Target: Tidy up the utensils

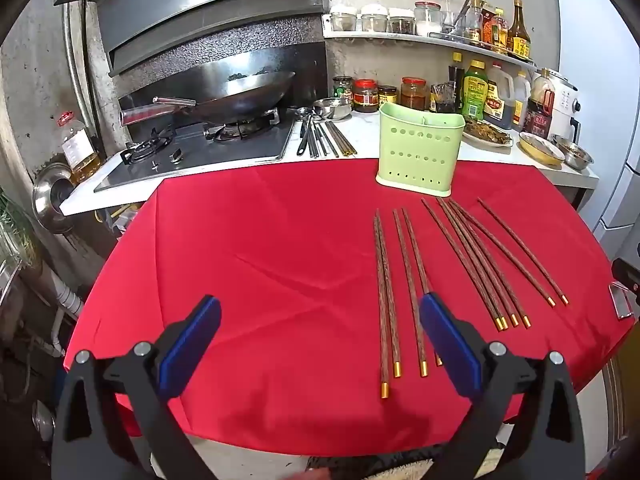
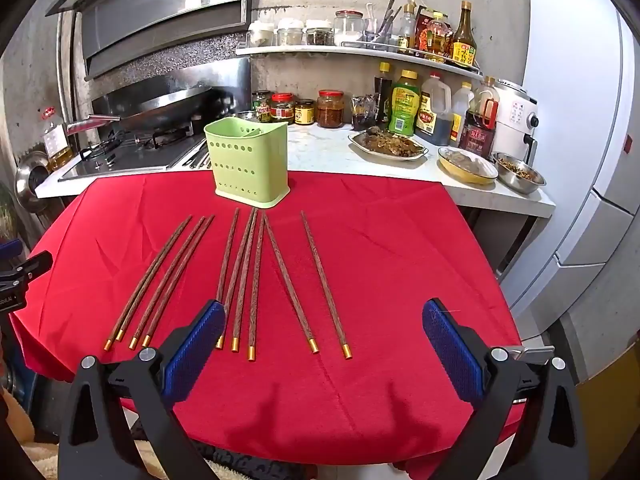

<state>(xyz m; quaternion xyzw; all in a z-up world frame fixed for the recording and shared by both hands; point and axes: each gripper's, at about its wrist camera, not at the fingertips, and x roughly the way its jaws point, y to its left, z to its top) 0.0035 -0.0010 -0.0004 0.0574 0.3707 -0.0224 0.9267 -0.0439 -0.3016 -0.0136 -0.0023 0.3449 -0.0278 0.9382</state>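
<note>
Ten chopsticks (image 2: 256, 280) (gold-tipped), one green holder (image 2: 250, 160)

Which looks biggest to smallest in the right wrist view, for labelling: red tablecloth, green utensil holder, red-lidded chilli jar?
1. red tablecloth
2. green utensil holder
3. red-lidded chilli jar, though it stands farther back, so nearness exaggerates the gap.

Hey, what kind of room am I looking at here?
Most likely a home kitchen. A wok sits on a gas stove under a range hood, and sauce bottles and jars crowd the counter and the shelf above it.
</note>
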